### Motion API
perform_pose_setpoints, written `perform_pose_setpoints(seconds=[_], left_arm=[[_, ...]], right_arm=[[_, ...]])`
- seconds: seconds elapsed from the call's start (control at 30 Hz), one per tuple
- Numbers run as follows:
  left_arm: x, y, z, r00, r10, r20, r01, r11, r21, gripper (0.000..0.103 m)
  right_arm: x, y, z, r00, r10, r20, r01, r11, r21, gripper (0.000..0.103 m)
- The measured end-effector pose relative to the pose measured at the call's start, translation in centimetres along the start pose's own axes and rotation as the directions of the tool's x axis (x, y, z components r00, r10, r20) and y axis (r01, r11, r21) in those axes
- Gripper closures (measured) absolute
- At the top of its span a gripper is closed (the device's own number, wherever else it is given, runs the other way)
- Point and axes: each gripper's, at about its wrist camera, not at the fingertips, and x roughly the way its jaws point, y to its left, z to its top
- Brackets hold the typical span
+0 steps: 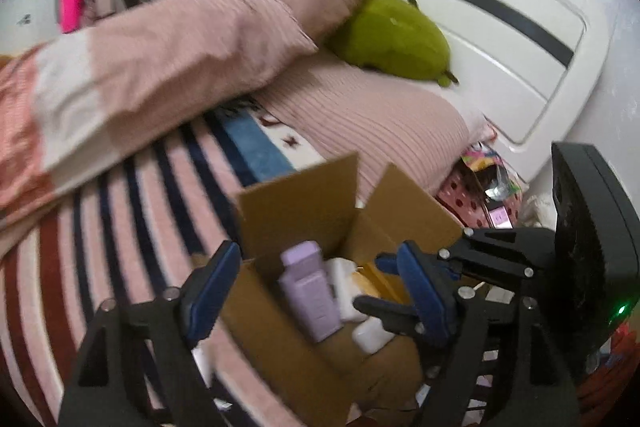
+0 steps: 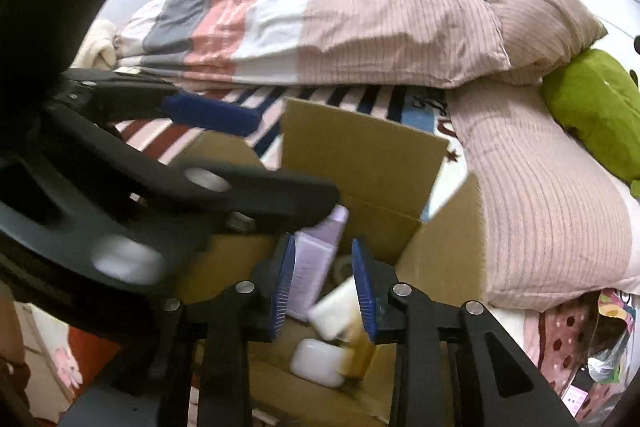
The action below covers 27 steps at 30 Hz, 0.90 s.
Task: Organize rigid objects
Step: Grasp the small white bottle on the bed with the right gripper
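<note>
An open cardboard box (image 1: 296, 203) (image 2: 360, 151) stands on the striped bed. Inside it lie a lilac bottle (image 1: 310, 295) (image 2: 310, 267), a white bottle (image 2: 334, 307), a white case (image 1: 372, 335) (image 2: 316, 361) and a yellow item (image 2: 358, 351). My left gripper (image 1: 320, 291) is open and empty over the box, its jaws either side of the lilac bottle. My right gripper (image 2: 324, 287) is open and empty just above the box's contents. In the left wrist view the right gripper (image 1: 404, 287) reaches in from the right. In the right wrist view the left gripper (image 2: 240, 155) crosses from the left.
A folded striped duvet (image 2: 320, 31) and pink pillows (image 1: 360, 123) lie beyond the box. A green plush toy (image 1: 392, 39) leans against the white headboard (image 1: 500, 27). A pink dotted basket (image 1: 476, 195) sits beside the bed. Cluttered shelves stand at the far wall.
</note>
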Motion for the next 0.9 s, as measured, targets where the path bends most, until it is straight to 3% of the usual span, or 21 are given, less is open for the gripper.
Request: perform_pose_setpoints(seconds=[0.13, 0.27, 0.4, 0.5, 0.6, 0.73, 0.8, 0.9], left_arm=[[-4.9, 3.3, -1.9, 0.993, 0.087, 0.084, -0.083, 0.995, -0.055, 0.024], [-9.5, 7.9, -5.6, 0.968, 0.208, 0.138, -0.188, 0.971, -0.148, 0.023], [-11.4, 11.9, -10.2, 0.949, 0.285, 0.132, -0.246, 0.936, -0.252, 0.023], [-11.2, 14.2, -13.6, 0.947, 0.3, 0.112, -0.254, 0.918, -0.304, 0.023], [-10.6, 15.6, -16.2, 0.951, 0.293, 0.094, -0.246, 0.907, -0.342, 0.023], [-9.3, 16.5, -18.4, 0.959, 0.276, 0.066, -0.235, 0.902, -0.363, 0.023], [-8.8, 16.8, -19.2, 0.963, 0.261, 0.061, -0.219, 0.897, -0.383, 0.023], [-8.5, 17.1, -19.5, 0.966, 0.251, 0.057, -0.211, 0.898, -0.386, 0.023]], right_arm=[[-1.5, 3.9, 0.8, 0.99, 0.122, 0.07, -0.119, 0.992, -0.052, 0.078], [-1.6, 9.2, 1.6, 0.961, 0.263, 0.09, -0.248, 0.957, -0.152, 0.078], [0.8, 15.1, 1.6, 0.935, 0.353, 0.012, -0.342, 0.913, -0.223, 0.078], [4.1, 18.3, 1.1, 0.921, 0.381, -0.08, -0.389, 0.895, -0.219, 0.078], [7.8, 19.6, 0.0, 0.931, 0.337, -0.141, -0.359, 0.915, -0.186, 0.078], [12.1, 18.8, -1.5, 0.981, 0.117, -0.153, -0.14, 0.98, -0.145, 0.076], [14.3, 17.9, -1.9, 0.982, 0.039, -0.185, -0.06, 0.992, -0.112, 0.054], [16.7, 16.7, -2.2, 0.978, 0.002, -0.211, -0.017, 0.997, -0.072, 0.053]])
